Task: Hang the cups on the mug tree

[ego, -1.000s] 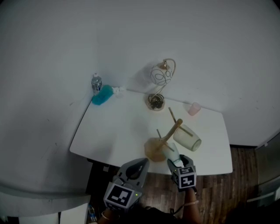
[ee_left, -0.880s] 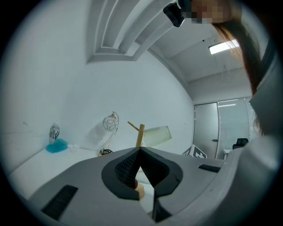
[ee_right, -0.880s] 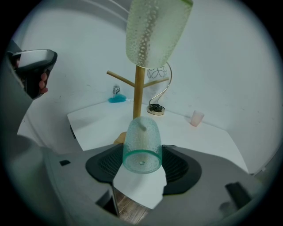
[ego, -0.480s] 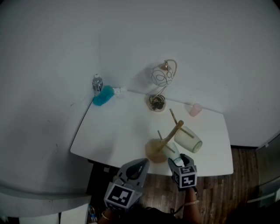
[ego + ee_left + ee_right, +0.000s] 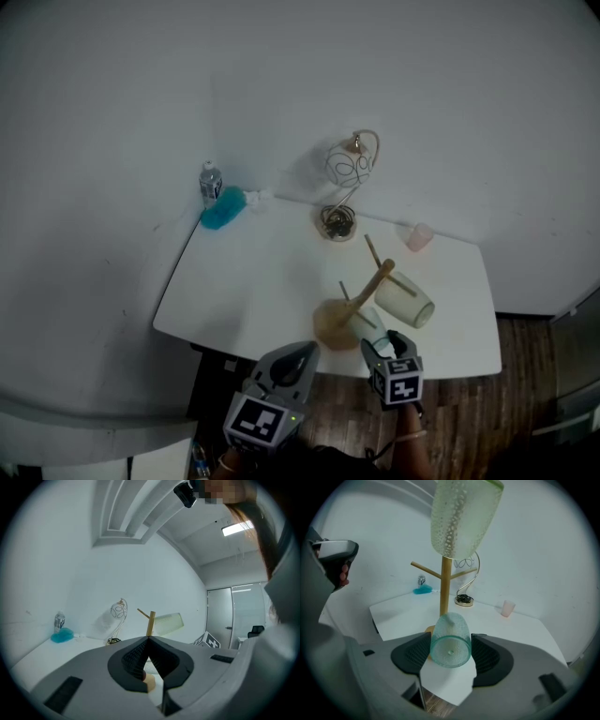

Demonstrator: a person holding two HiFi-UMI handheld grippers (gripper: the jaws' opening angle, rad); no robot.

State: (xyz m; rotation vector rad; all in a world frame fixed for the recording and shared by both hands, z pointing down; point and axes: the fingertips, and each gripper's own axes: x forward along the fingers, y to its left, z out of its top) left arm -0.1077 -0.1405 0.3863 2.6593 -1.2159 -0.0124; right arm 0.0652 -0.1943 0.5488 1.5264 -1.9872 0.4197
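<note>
A wooden mug tree (image 5: 354,302) stands near the table's front edge, and a pale green cup (image 5: 404,298) hangs mouth-down on one of its upper pegs. My right gripper (image 5: 379,345) is just in front of the tree's base, shut on a clear teal cup (image 5: 367,325). In the right gripper view the teal cup (image 5: 450,639) lies between the pads with its bottom toward the camera, below the green cup (image 5: 464,517) and in front of the trunk (image 5: 445,585). My left gripper (image 5: 290,363) hovers off the front edge, shut and empty, with its jaw tips (image 5: 148,641) touching.
A small pink cup (image 5: 419,236) stands at the back right of the white table (image 5: 253,281). A wire ornament (image 5: 348,178) on a round base sits at the back middle. A blue object (image 5: 222,208) and a small bottle (image 5: 210,180) occupy the back left corner.
</note>
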